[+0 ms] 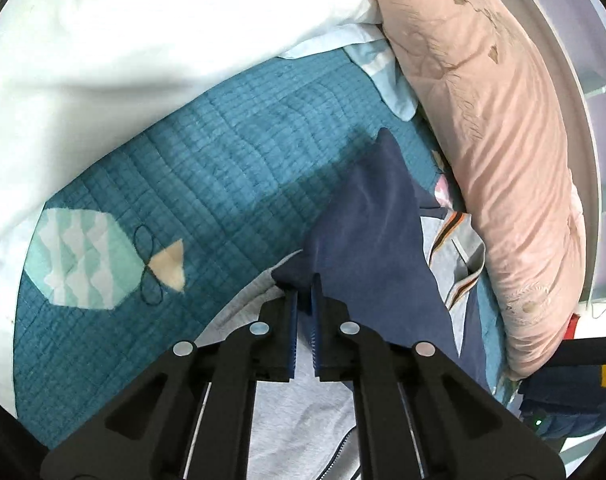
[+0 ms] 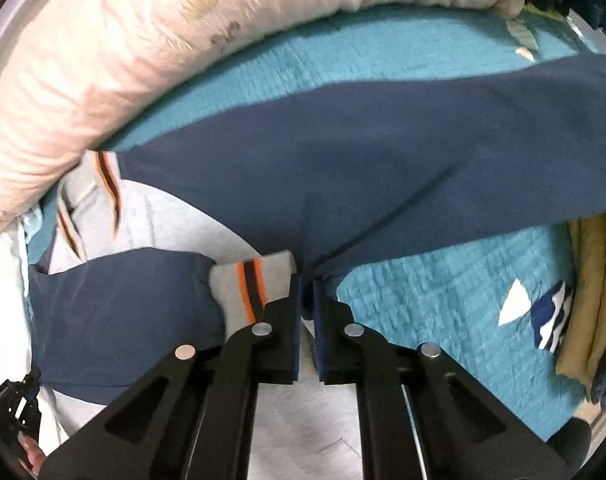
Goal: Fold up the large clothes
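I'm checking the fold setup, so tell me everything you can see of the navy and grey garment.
The garment is soft knit, navy with light grey panels and orange-and-black striped trim. It lies rumpled on the teal quilt, beside the pink pillow. One navy sleeve stretches out across the quilt. The left gripper and right gripper are each shut on navy cloth.

Open teal quilt point(image 1: 231, 168) lies clear on the bed between the white duvet point(image 1: 103, 40) heaped along one side and the long pink bolster pillow point(image 1: 503, 160) walling the other. In the right wrist view, bare quilt beside the navy-and-grey jacket point(image 2: 383, 152) ends at a stack of folded olive clothes point(image 2: 591, 292).
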Action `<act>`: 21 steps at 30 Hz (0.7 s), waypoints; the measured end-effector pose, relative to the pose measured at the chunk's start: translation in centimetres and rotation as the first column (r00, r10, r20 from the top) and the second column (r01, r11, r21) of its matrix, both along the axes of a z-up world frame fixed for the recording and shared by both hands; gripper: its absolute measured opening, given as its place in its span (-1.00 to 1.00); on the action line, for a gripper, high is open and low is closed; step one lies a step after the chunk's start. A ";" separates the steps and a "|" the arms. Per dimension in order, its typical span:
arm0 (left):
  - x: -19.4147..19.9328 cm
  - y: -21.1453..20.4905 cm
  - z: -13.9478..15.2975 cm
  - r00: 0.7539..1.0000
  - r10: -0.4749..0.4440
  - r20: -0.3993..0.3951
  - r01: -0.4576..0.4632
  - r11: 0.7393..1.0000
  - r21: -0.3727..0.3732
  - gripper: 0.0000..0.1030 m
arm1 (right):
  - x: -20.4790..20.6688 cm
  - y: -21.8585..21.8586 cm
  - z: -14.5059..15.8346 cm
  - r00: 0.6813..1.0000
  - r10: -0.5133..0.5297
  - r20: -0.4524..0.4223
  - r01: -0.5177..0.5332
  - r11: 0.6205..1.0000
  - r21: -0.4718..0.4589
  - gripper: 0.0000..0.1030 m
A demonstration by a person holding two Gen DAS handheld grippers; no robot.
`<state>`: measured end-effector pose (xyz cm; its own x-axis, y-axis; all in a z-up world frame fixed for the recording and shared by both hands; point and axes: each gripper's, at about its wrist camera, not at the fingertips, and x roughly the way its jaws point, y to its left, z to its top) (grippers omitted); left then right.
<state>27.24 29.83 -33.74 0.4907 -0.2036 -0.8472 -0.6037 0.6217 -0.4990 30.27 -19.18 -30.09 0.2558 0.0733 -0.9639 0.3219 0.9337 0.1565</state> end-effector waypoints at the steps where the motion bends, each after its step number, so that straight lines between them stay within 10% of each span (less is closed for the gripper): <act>1: -0.3 0.2 -0.2 1.000 0.003 0.012 -0.003 1.000 -0.003 -0.90 | -0.3 -0.1 0.2 1.000 -0.014 0.002 0.014 1.000 -0.005 -0.82; 3: -0.6 0.4 -0.6 1.000 0.004 0.010 -0.004 1.000 0.000 -0.89 | -1.4 -0.6 1.1 0.999 -0.032 0.042 0.032 0.999 0.006 -0.79; 6: -0.2 0.5 -2.8 0.999 0.024 -0.030 -0.025 1.000 -0.014 -0.89 | -2.3 -1.1 2.1 0.995 -0.075 0.066 0.077 0.997 -0.018 -0.04; 11: -0.2 1.2 -4.0 0.999 0.041 -0.029 -0.042 0.998 -0.039 -0.89 | -1.5 0.2 0.8 1.000 -0.004 0.021 0.001 0.988 0.152 -0.10; 15: -0.2 1.7 -4.3 0.999 0.042 -0.029 -0.043 0.997 -0.059 -0.88 | 0.1 0.7 -2.7 0.997 -0.041 -0.060 0.045 0.996 0.075 -0.04; 21: -0.4 2.6 -4.6 0.999 0.037 -0.006 -0.037 0.996 -0.085 -0.88 | 1.2 1.7 -3.1 1.000 -0.009 -0.014 0.010 0.992 0.129 -0.98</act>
<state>26.80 32.42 -38.35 0.4958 -0.2565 -0.8297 -0.6274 0.5547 -0.5464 31.42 -17.50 -33.18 0.2445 0.1950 -0.9498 0.3336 0.9028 0.2712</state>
